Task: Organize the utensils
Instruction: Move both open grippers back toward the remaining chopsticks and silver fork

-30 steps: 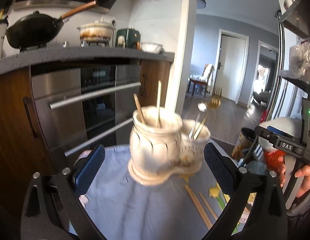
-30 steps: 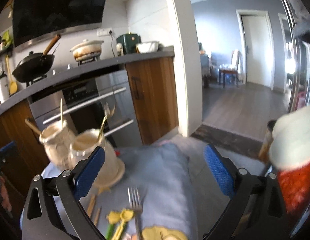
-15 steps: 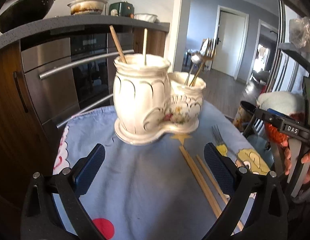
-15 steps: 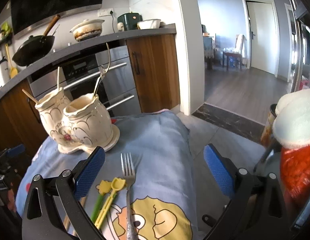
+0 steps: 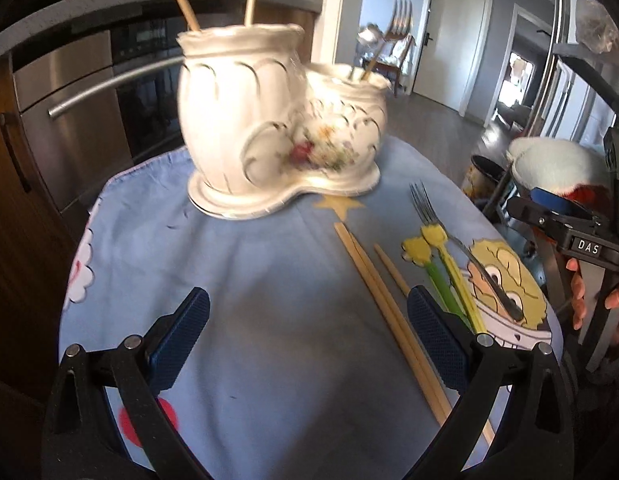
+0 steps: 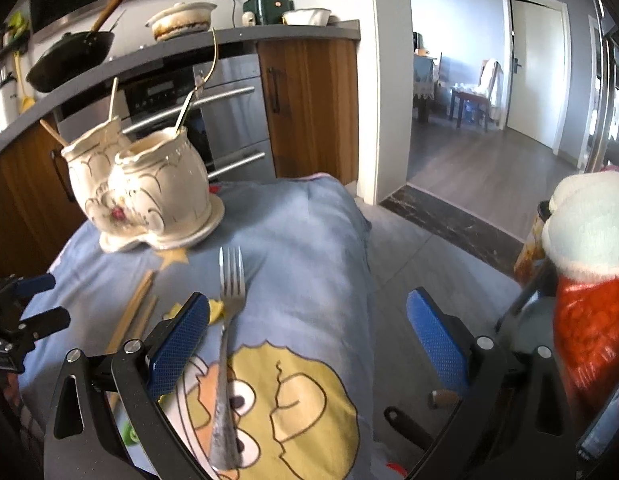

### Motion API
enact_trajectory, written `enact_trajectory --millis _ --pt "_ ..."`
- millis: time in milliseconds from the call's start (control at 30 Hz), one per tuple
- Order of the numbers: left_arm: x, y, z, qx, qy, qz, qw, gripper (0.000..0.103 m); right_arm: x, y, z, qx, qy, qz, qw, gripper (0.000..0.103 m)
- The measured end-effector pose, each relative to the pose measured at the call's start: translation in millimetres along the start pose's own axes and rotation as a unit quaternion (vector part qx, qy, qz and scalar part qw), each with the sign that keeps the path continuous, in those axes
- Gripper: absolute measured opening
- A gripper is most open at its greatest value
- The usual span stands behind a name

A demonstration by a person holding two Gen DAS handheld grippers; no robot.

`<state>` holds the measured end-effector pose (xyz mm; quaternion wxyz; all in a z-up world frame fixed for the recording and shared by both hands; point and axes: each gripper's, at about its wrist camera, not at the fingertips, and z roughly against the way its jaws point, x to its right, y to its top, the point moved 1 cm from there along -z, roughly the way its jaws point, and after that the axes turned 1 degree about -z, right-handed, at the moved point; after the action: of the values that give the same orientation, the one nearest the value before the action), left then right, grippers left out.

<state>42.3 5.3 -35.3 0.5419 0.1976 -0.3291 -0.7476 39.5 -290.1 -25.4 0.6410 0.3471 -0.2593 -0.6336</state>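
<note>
A white ceramic double holder [image 5: 269, 128] stands on the blue cloth [image 5: 269, 320], with chopsticks in its big pot and a spoon and a fork in its small pot; it shows in the right wrist view [image 6: 149, 188] too. Loose chopsticks [image 5: 381, 304], two yellow-green plastic utensils [image 5: 445, 272] and a steel fork [image 5: 461, 248] lie on the cloth to the holder's right. My left gripper [image 5: 307, 340] is open and empty, above the cloth near the chopsticks. My right gripper [image 6: 307, 340] is open and empty, with the fork [image 6: 229, 320] just inside its left finger.
An oven and wooden cabinets [image 6: 305, 100] stand behind the table. A counter holds a wok [image 6: 69, 60] and a pot [image 6: 181, 20]. A red and white stuffed thing [image 6: 585, 260] sits at the right. The cloth drops off at the right edge [image 6: 361, 240].
Both grippers have tilted down and moved closer to the cloth. The holder and the loose utensils now sit larger and lower in both views. Both grippers have stayed open.
</note>
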Motion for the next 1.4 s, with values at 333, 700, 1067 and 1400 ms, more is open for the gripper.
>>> enact_trajectory --millis 333,700,1067,1400 --pt "15.1 -14.0 -21.0 -0.050 0.011 -0.009 0.9986 0.097 -8.8 -12.5 -5.9 -0.020 0.013 0.022 0.999 0.098" --pt "21.8 -17.8 -31.6 -0.070 0.023 -0.011 0.9972 0.098 -12.9 -16.3 -8.7 -0.027 0.025 0.032 0.999 0.098" --pt "31.3 -4.0 -42.7 -0.075 0.043 -0.032 0.9957 0.075 -30.7 -19.2 -23.8 -0.059 0.031 0.061 0.996 0.085" --pt "36.4 9.4 -49.8 -0.077 0.028 -0.055 0.9951 0.035 -50.6 -22.3 -40.1 -0.094 0.045 0.087 0.991 0.039"
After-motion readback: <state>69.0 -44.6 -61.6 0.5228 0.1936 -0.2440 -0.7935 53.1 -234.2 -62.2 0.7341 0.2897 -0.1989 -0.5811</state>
